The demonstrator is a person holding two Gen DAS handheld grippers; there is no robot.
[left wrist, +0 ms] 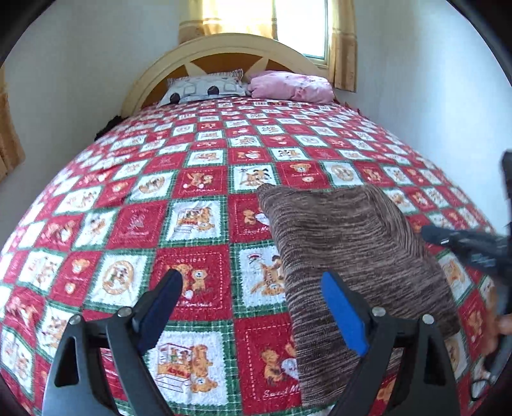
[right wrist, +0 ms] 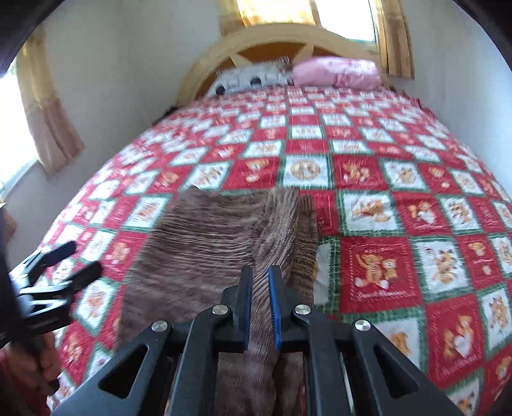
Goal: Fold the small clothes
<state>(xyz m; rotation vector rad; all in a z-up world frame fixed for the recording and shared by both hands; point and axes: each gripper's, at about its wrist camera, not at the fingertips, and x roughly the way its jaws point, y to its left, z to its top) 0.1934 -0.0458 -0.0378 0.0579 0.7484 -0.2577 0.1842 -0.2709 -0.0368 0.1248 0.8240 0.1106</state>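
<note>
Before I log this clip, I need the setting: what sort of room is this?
Most likely a home bedroom: a bed under a red-and-white teddy-bear patchwork quilt, an arched cream wooden headboard with a pink pillow, and a curtained window.

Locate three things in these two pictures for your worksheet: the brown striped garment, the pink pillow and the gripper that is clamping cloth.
brown striped garment (left wrist: 352, 243): left wrist view, middle of the flat cloth.
pink pillow (left wrist: 291, 84): left wrist view, centre of its top.
right gripper (right wrist: 258, 275): right wrist view, between the fingertips, pinching a raised fold.
</note>
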